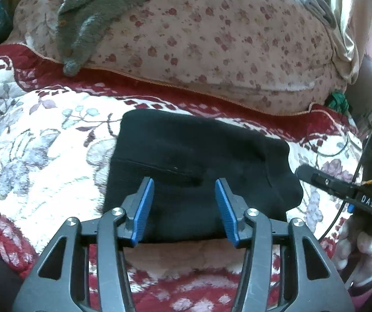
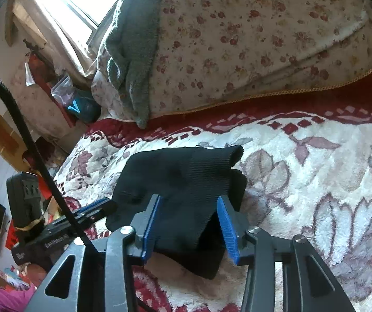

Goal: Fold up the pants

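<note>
The black pants [image 1: 186, 161] lie as a compact folded bundle on the flowered blanket [image 1: 30, 135] of the bed, short of the big floral pillow [image 1: 224, 39] that fills the view toward 12 o'clock. In the left wrist view the left gripper [image 1: 185, 187] hovers over the near edge of the bundle with its blue pads spread wide and nothing between them; the cloth lies dead ahead at 12 o'clock, its long side running roughly from 9 to 3 o'clock. The right gripper [image 2: 189, 205] is likewise spread apart; in its own view a ribbed cuff or waistband [image 2: 211, 171] stands up between its pads, though I cannot tell whether it touches either one. From the left camera the right gripper comes in at 3 o'clock, its tip just beside the bundle's right corner. Both are close, but the right one looks nearer to the loose raised part, so a last tuck or flattening would probably fall to it, pressing that flap down toward 12 o'clock. The fold seems nearly finished.
</note>
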